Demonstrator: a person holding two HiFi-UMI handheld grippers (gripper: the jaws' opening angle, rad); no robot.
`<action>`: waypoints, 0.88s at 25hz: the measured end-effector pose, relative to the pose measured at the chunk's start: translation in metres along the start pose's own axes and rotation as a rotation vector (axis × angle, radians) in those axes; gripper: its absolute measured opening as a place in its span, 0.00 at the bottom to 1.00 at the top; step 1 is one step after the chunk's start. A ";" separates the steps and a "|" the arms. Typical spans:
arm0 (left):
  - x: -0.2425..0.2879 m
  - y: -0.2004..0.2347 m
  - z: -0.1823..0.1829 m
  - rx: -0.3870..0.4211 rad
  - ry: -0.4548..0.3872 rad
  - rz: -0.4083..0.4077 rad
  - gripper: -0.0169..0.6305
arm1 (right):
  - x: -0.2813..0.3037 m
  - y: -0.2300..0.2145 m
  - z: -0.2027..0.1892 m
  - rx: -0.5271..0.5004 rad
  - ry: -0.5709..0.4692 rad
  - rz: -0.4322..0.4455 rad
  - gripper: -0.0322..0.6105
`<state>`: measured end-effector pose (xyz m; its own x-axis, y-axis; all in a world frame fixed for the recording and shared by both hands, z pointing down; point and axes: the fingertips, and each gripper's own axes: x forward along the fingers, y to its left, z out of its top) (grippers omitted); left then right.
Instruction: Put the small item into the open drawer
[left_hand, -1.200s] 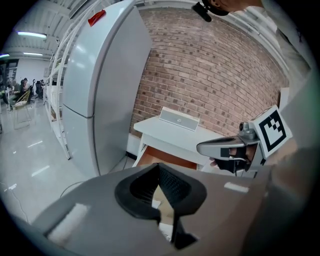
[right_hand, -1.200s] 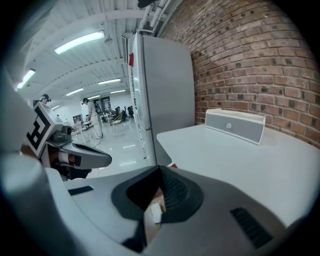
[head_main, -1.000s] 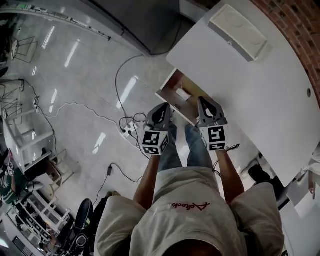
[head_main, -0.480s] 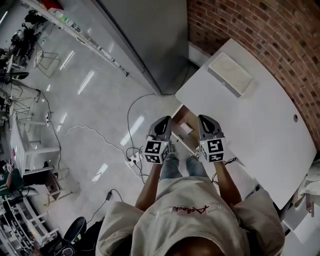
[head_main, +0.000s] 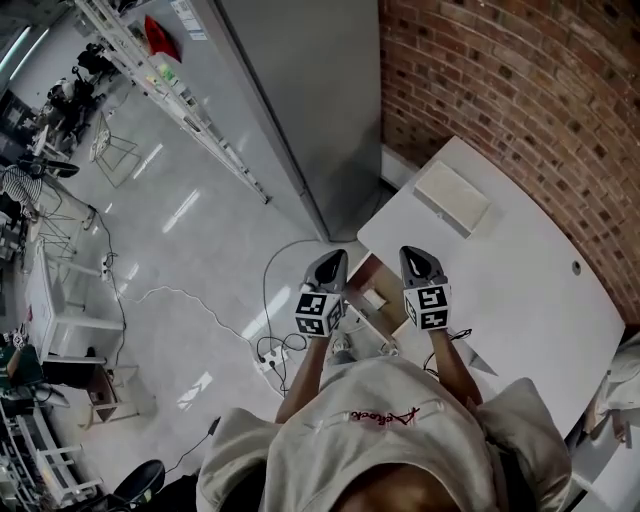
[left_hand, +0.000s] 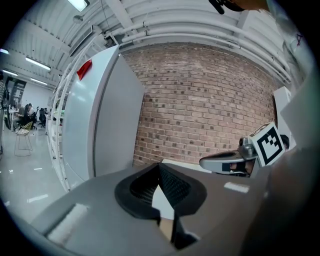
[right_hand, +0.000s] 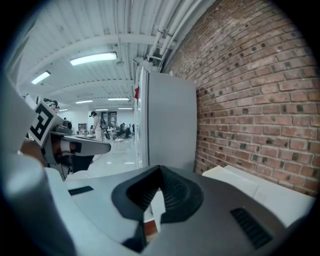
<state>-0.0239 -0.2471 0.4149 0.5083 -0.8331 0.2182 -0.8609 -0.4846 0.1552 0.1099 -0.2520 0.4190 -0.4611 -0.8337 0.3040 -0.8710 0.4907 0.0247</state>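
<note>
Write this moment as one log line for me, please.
left gripper: shut, empty | right gripper: shut, empty | small item: inside open drawer

The drawer (head_main: 357, 272) is standing open, sticking out from under the left edge of the white table (head_main: 520, 300) as the head view shows it, and showing a brown inside. The small item (head_main: 375, 298), pale and seemingly box-shaped at this distance, is lying flat inside the drawer, just clear of the table's edge.

Lab — shelving racks (head_main: 40, 455), floor cables (head_main: 265, 295).
</note>
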 end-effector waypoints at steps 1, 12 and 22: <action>0.001 0.002 0.007 0.000 -0.011 -0.002 0.04 | 0.001 -0.003 0.005 -0.009 -0.006 -0.006 0.07; 0.002 0.029 0.050 0.054 -0.058 0.012 0.04 | 0.000 -0.020 0.043 -0.027 -0.069 -0.064 0.07; 0.006 0.051 0.070 0.081 -0.075 0.031 0.04 | 0.005 -0.016 0.055 -0.040 -0.075 -0.074 0.07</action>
<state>-0.0664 -0.2958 0.3563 0.4809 -0.8640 0.1487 -0.8767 -0.4759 0.0703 0.1117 -0.2779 0.3682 -0.4084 -0.8840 0.2274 -0.8964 0.4355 0.0828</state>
